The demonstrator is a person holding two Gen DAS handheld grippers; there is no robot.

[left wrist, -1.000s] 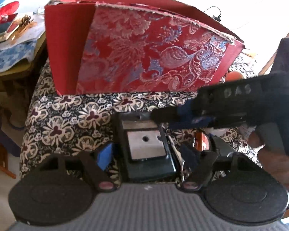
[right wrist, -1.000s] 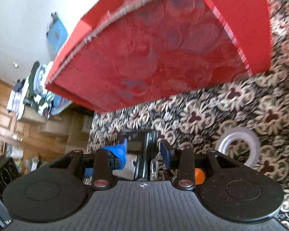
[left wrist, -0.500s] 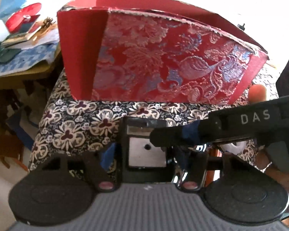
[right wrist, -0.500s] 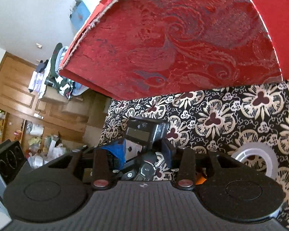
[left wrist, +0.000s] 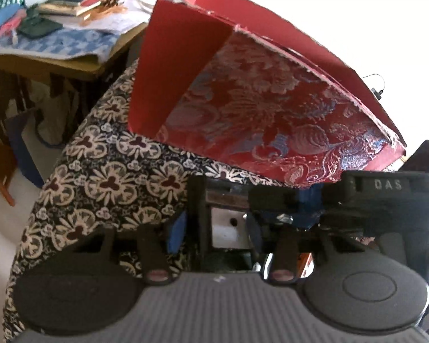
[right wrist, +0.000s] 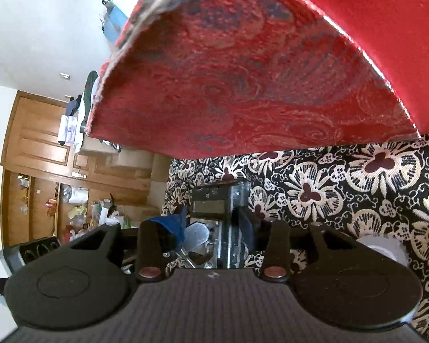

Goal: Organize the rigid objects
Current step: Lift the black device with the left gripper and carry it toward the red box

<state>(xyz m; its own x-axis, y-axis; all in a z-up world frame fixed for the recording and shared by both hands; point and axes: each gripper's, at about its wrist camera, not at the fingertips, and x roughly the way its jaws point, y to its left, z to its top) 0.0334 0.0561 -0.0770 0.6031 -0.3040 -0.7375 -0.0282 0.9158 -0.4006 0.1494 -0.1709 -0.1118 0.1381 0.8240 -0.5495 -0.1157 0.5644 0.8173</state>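
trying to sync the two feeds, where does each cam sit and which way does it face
Left wrist: on the left claw, facing the red box; its fingers straddle a black device, and the right claw reaches in from the right.
Right wrist: on the right claw, rolled sideways, low before the box.
Shared: box, device, floral cloth.

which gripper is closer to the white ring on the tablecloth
Right. The white ring lies just past the right gripper, beside its right finger. The left gripper sits farther over, and its camera doesn't show the ring.
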